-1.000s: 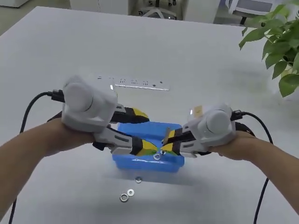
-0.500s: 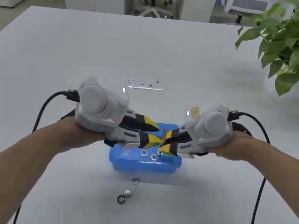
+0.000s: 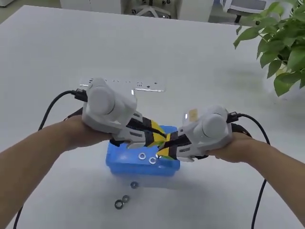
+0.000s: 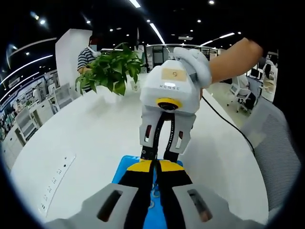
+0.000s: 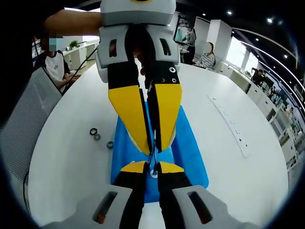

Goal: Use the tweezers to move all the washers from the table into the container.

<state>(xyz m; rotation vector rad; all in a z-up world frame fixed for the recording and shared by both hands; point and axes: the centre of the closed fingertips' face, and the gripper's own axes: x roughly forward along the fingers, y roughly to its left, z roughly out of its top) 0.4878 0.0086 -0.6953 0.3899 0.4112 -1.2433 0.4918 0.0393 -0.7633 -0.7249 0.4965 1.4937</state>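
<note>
Left gripper [image 3: 158, 137] moved over container [image 3: 138, 170] | two washers [image 3: 142, 156] inside | right gripper [image 3: 165, 150] pinches tweezers [image 5: 152, 162] | left pressed together

- On the white housing of the right gripper [image 4: 160, 153], in the left gripper view, we find a short line of small grey capitals [image 4: 170, 87]. It begins with K; the other letters are too small for us to be sure of.
- Just above that line sits a tan sticker [image 4: 174, 74] with a small round mark, which we cannot read.
- In the head view that sticker [image 3: 192, 114] is only a blur.
- The power strip [image 3: 125, 85] carries faint dark marks, which we cannot read either.
</note>
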